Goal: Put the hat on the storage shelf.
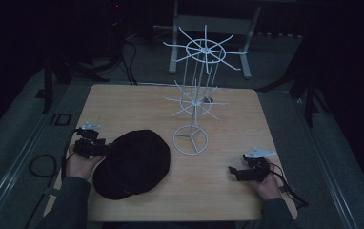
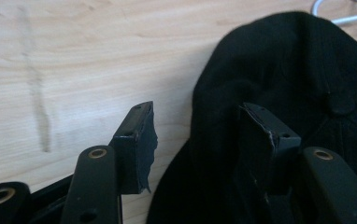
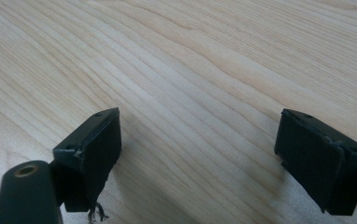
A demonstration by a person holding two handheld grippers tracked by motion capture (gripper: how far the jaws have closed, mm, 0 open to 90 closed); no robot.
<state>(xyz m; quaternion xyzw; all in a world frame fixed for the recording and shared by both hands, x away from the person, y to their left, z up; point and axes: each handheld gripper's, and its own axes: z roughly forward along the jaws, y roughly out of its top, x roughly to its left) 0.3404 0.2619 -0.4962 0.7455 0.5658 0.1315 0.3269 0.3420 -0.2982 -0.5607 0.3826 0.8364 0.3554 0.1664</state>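
A black cap (image 1: 133, 163) lies flat on the wooden table (image 1: 137, 102), at the front left. My left gripper (image 1: 105, 147) is at the cap's left edge. In the left gripper view the cap (image 2: 289, 93) has its rim between the jaws of the left gripper (image 2: 197, 140), which stand apart, one over the cap and one over bare wood. A white wire stand (image 1: 197, 90) with two tiers of radial hooks rises at the table's middle back. My right gripper (image 1: 232, 170) rests open at the front right, and the right gripper (image 3: 197, 158) has only bare wood between its jaws.
The stand's ring base (image 1: 190, 139) sits just right of the cap. A dark floor with cables (image 1: 42, 164) surrounds the table, and a white frame (image 1: 208, 24) stands behind it. Bare wood lies between the cap and the right gripper.
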